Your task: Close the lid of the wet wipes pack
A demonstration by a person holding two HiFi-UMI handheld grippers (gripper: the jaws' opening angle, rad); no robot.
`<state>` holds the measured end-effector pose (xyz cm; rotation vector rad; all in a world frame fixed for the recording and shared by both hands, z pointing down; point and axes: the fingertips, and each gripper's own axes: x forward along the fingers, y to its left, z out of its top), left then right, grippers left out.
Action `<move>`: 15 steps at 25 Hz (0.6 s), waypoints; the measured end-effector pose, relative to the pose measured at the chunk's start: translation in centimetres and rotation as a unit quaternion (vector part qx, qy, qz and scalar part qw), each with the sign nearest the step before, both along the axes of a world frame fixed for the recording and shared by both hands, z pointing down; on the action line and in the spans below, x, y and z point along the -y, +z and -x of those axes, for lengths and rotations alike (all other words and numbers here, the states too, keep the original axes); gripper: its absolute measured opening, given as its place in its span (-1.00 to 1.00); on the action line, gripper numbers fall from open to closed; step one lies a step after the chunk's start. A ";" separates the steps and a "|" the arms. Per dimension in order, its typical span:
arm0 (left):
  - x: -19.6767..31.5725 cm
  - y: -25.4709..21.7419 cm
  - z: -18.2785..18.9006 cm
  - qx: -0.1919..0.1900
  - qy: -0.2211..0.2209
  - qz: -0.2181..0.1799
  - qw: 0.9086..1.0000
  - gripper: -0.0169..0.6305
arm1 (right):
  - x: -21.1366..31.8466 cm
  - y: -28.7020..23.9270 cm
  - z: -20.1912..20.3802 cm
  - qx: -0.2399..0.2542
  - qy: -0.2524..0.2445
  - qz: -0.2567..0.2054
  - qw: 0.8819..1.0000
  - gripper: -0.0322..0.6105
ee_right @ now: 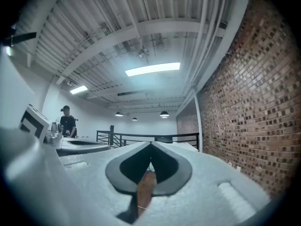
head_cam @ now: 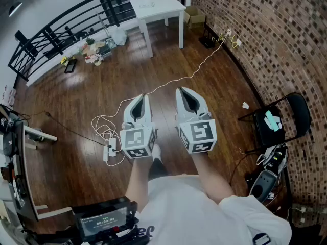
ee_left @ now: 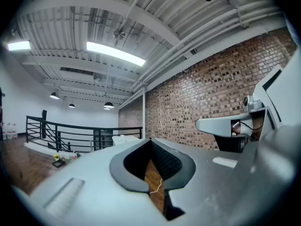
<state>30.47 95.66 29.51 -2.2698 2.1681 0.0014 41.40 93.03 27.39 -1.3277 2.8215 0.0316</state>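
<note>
Left gripper (head_cam: 145, 97) and right gripper (head_cam: 182, 91) are held side by side above the wood floor (head_cam: 92, 86). Both jaw pairs are together with nothing between them. Cannot locate the wet wipes pack in any view.

From where I stand, the person's hands are hidden under the left gripper (head_cam: 144, 98) and the right gripper (head_cam: 181, 92). The bottom edge of the head view cuts off their body, and also a black device (head_cam: 104, 221) whose lit digits are too small to read. The clutter (head_cam: 92, 49) on the floor (head_cam: 76, 101) at the far side and the teal things (head_cam: 272, 120) on the folding chair (head_cam: 299, 111) are too small to tell; the gear (head_cam: 13, 157) at the left is cut off by the edge, and the distant person (ee_right: 68, 121) in the right gripper view is too small to make out.
</note>
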 end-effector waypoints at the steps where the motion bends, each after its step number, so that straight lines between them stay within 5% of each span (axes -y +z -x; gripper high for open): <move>1: 1.1 -1.0 1.2 0.005 0.001 -0.007 1.000 -0.90 | 1.3 -0.1 1.3 0.002 -0.001 0.000 1.000 -0.93; 7: 7.1 -4.2 8.9 0.014 0.010 -0.026 1.000 -0.90 | 7.1 -2.8 9.2 -0.002 0.010 -0.028 1.000 -0.93; 15: 14.2 -2.5 17.7 0.023 0.025 -0.031 0.999 -0.90 | 14.4 -1.5 19.1 -0.033 0.009 -0.024 0.999 -0.93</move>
